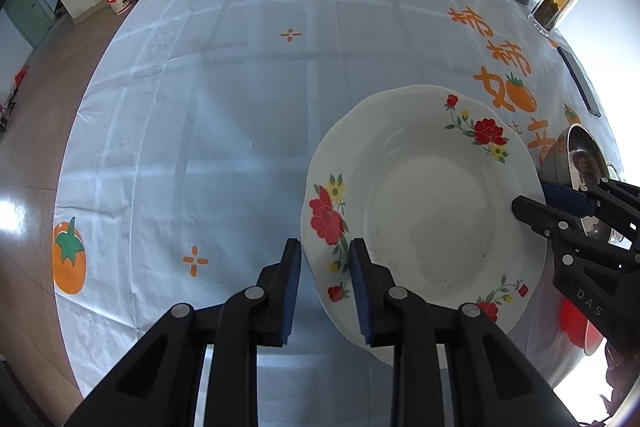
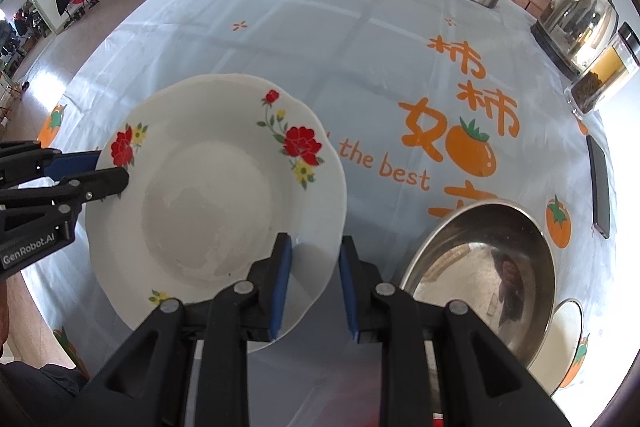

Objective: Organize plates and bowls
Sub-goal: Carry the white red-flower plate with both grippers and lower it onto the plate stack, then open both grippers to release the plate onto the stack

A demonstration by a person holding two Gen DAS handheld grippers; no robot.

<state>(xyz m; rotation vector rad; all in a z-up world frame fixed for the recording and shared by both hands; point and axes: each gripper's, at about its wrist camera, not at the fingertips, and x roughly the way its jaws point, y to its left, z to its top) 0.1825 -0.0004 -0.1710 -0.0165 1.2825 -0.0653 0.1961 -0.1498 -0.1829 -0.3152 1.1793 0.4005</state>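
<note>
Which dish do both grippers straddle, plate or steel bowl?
The white floral plate: the left gripper and right gripper each straddle its rim. The steel bowl beside it is untouched.

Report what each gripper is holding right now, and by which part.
Both hold the floral plate by its rim, on opposite sides: the left gripper straddles its left edge, the right gripper its right edge. The steel bowl is untouched.

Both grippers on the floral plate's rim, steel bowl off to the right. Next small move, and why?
Probably a short, level lift with both hands together. The left gripper and right gripper each straddle the plate rim on opposite sides, so it seems held from both ends. The steel bowl sits close by the right gripper; raising the plate first should clear its rim before any sideways move.
</note>
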